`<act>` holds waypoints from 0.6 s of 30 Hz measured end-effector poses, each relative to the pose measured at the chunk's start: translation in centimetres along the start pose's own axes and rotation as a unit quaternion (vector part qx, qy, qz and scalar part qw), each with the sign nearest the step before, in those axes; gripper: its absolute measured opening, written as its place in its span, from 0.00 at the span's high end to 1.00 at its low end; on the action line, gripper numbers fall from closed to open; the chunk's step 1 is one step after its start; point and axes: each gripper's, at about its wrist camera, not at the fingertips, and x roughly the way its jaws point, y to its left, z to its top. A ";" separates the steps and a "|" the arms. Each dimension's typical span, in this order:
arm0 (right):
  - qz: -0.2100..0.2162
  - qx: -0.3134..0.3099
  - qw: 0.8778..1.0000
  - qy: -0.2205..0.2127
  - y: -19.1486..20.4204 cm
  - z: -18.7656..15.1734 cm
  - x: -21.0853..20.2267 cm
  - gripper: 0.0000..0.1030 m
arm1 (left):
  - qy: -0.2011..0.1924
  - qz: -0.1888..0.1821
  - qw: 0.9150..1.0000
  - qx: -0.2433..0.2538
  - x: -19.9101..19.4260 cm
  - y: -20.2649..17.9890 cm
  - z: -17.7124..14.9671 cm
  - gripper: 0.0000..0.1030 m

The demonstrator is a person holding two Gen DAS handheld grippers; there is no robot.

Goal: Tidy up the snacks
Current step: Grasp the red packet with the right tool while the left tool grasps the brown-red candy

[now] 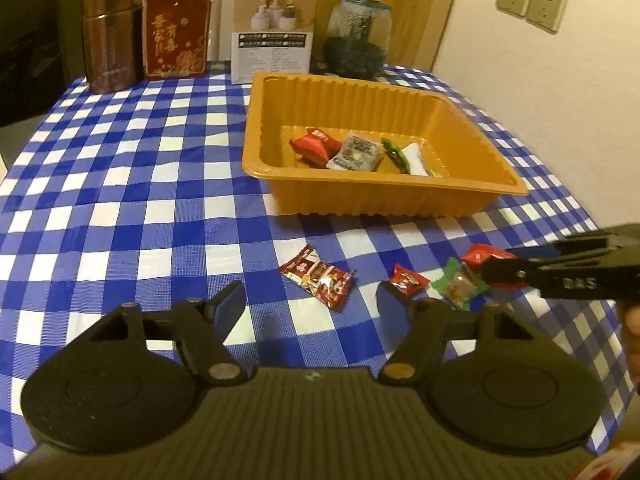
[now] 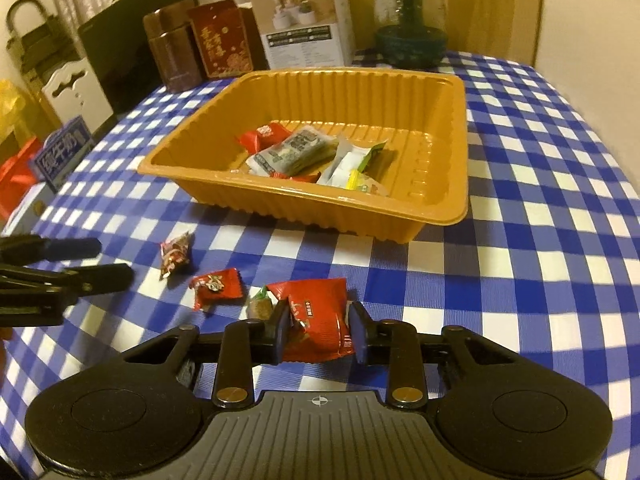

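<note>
An orange tray holds several wrapped snacks. On the blue checked cloth in front of it lie a red-brown packet, a small red candy and a green-edged snack. My right gripper is shut on a larger red snack packet, low over the cloth. My left gripper stands open with nothing in it, its fingertips just short of the red-brown packet.
At the table's back stand a brown tin, a red box, a white carton and a glass jar. A wall runs along the table's right side. Left of the table are a blue carton and dark furniture.
</note>
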 end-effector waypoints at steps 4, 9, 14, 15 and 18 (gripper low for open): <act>0.002 0.012 1.000 -0.006 0.1 0.2 -0.2 0.69 | 0.001 0.003 1.000 -0.011 1.6 -0.1 0.3 0.50; -0.011 0.020 1.000 -0.006 -0.4 0.2 0.0 0.69 | -0.004 -0.014 0.999 -0.031 3.2 -0.4 0.4 0.62; -0.023 0.030 0.999 -0.005 -1.0 0.2 0.1 0.69 | 0.001 -0.008 0.999 -0.040 4.6 -0.7 0.4 0.62; -0.023 0.031 0.999 -0.006 -1.0 0.2 0.1 0.69 | 0.002 -0.005 0.999 -0.039 4.7 -0.8 0.4 0.62; -0.023 0.033 0.999 -0.005 -1.1 0.3 0.2 0.69 | 0.000 0.002 1.000 -0.031 5.1 -0.9 0.5 0.61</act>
